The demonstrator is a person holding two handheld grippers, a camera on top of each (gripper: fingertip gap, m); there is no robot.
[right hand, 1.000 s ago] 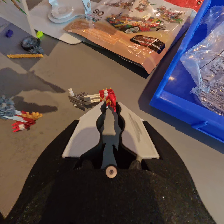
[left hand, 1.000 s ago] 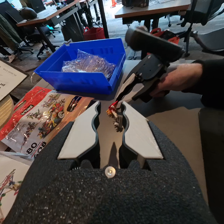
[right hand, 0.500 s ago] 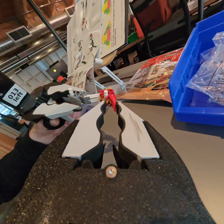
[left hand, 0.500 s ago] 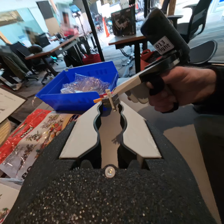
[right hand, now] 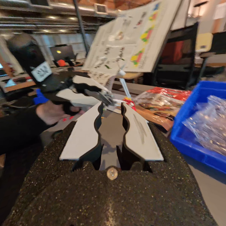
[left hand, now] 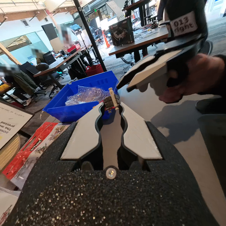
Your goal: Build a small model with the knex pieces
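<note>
My left gripper [left hand: 111, 106] is shut on a small toy assembly [left hand: 110, 102] of grey connectors and a white rod, held up above the grey table [left hand: 165, 128]. My right gripper [right hand: 111, 106] is open and empty. Its tips sit just short of the assembly's red end [right hand: 129, 104], which pokes past its right finger. In the right wrist view the left gripper [right hand: 105, 94] grips the assembly's grey end [right hand: 108, 97]. In the left wrist view the right gripper [left hand: 123, 86] hovers up and to the right of the assembly, in a person's hand.
A blue bin [left hand: 73, 113] with a clear plastic bag [left hand: 88, 94] stands behind the grippers; it also shows in the right wrist view [right hand: 195, 154]. A red and orange toy package [left hand: 36, 144] lies at the left. An instruction sheet [right hand: 128, 42] stands on a holder. Only a small space, under 4 cm, lies between the two pairs of fingers.
The right gripper lifted the assembly off the table, the left gripper shut on its grey end, and the right gripper has now opened and let go of the red end.
</note>
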